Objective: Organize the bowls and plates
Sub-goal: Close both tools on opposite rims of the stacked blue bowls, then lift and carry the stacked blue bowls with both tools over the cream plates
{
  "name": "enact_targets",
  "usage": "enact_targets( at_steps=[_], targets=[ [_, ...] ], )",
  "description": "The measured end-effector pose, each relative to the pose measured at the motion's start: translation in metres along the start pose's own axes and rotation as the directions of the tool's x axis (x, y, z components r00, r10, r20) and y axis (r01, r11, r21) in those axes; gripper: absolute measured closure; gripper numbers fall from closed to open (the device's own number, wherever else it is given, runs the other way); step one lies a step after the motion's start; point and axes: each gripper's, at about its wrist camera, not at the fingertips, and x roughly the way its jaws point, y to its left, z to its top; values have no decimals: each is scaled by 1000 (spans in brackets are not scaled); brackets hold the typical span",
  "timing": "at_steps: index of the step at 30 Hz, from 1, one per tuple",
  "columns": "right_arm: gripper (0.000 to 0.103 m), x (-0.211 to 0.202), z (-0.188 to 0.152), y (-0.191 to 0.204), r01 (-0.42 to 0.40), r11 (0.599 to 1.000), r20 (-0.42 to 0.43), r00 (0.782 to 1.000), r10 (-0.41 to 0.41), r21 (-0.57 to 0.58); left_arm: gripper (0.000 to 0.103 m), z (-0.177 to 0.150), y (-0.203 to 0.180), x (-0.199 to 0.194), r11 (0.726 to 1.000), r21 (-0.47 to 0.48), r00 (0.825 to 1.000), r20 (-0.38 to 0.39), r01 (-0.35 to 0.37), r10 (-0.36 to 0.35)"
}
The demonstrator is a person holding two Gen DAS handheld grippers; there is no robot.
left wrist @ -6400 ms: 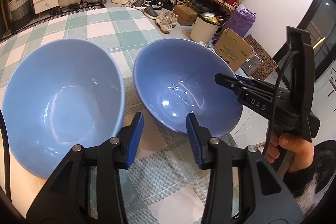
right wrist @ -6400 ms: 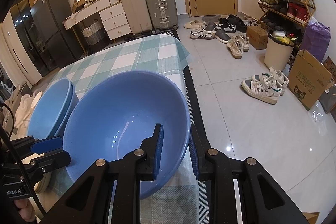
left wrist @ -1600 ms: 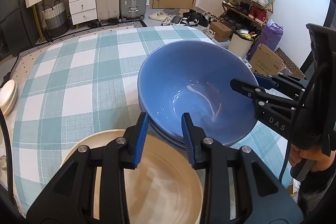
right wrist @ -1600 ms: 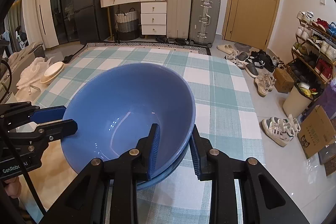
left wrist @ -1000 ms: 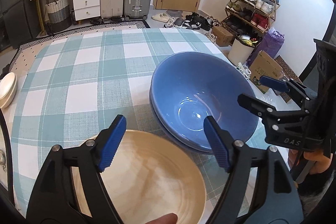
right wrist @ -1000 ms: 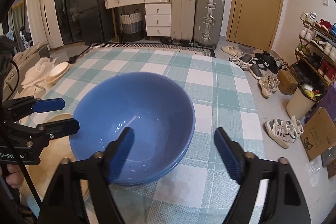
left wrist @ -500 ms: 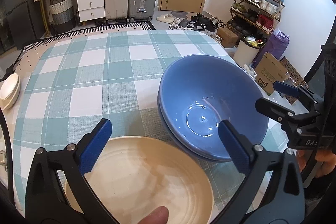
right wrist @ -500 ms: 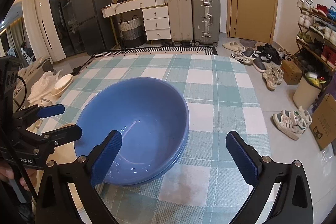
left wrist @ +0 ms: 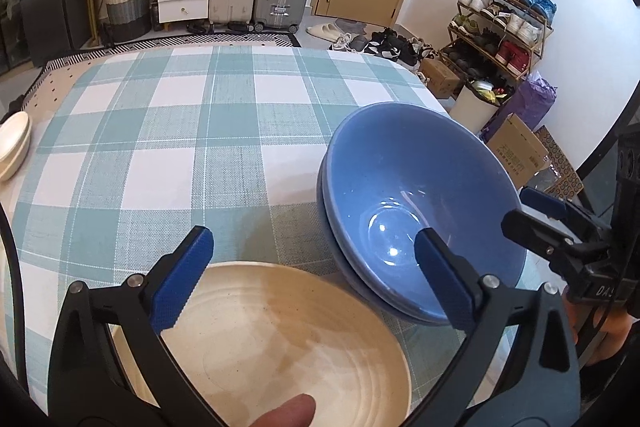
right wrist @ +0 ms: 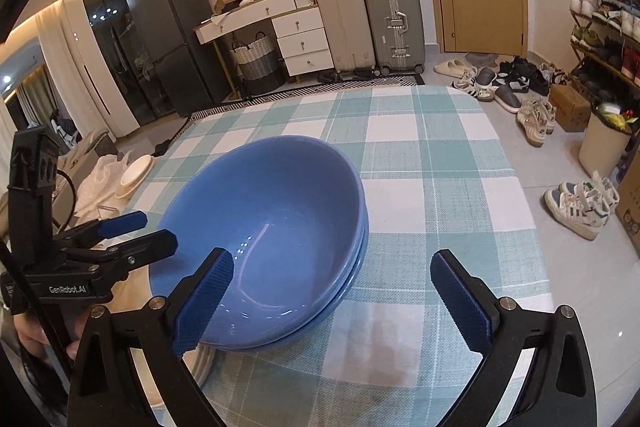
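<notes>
Two blue bowls (left wrist: pixel 420 211) sit nested, one inside the other, on the checked tablecloth; they also show in the right wrist view (right wrist: pixel 272 231). A cream plate (left wrist: pixel 288 347) lies just left of them, under my left gripper (left wrist: pixel 316 275), which is open and empty above the plate's far rim. My right gripper (right wrist: pixel 332 299) is open and empty, just in front of the bowls. The right gripper also shows at the right of the left wrist view (left wrist: pixel 552 219), beside the bowls.
A small stack of cream dishes (left wrist: pixel 12 143) sits beyond the table's left edge. The table's right edge (right wrist: pixel 520 195) drops to a floor with shoes, a bin (right wrist: pixel 604 143) and cardboard boxes. Suitcases and drawers stand behind.
Both grippers held the bowl rim shut, then opened wide and drew back. The blue bowl now rests inside the other blue bowl.
</notes>
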Motion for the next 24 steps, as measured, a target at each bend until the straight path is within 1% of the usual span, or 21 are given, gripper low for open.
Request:
enact_targets(
  at_steps=[4, 6, 8, 9, 10, 12, 14, 15, 17, 19, 20, 21, 22, 24],
  targets=[
    [3, 7, -1, -3, -40, 999, -13, 999, 40, 27, 12, 0, 3, 6, 1000, -5, 1000, -9, 14, -14],
    [8, 10, -2, -4, -59, 997, -21, 998, 60, 43, 15, -1, 3, 9, 1000, -6, 1000, -12, 26, -26],
    [19, 14, -3, -6, -76, 995, -30, 997, 78, 59, 24, -1, 3, 13, 999, -7, 999, -23, 40, -41],
    [20, 16, -4, -7, -80, 995, -38, 996, 83, 66, 32, -1, 3, 15, 999, -8, 998, -29, 47, -48],
    [21, 18, -5, -7, -82, 994, -42, 996, 85, 70, 36, -2, 2, 17, 999, -9, 998, -38, 53, -53],
    [26, 18, -6, -7, -91, 993, -46, 994, 95, 73, 39, -2, 3, 20, 997, -19, 996, -43, 71, -72],
    [37, 19, -6, -7, -98, 992, -51, 993, 102, 74, 42, -2, 2, 22, 996, -26, 995, -45, 88, -89],
    [38, 19, -6, -7, -94, 993, -50, 994, 98, 73, 45, -2, 2, 23, 996, -26, 995, -48, 90, -91],
    [48, 20, -6, -7, -89, 993, -50, 994, 93, 74, 50, -1, 0, 24, 995, -24, 994, -51, 96, -97],
    [55, 20, -6, -8, -86, 993, -49, 995, 90, 75, 60, -1, -1, 25, 994, -20, 993, -56, 108, -109],
    [56, 19, -6, -7, -86, 994, -48, 995, 89, 71, 62, 0, -3, 25, 993, -18, 991, -59, 117, -118],
    [57, 18, -6, -6, -83, 994, -47, 995, 87, 64, 67, 0, -4, 25, 992, -15, 990, -60, 124, -125],
    [57, 18, -6, -5, -78, 995, -46, 996, 81, 59, 69, 0, -5, 25, 992, -10, 990, -61, 129, -129],
    [58, 19, -6, -4, -68, 996, -45, 996, 71, 53, 69, 1, -8, 26, 993, 0, 992, -61, 114, -114]
  ],
)
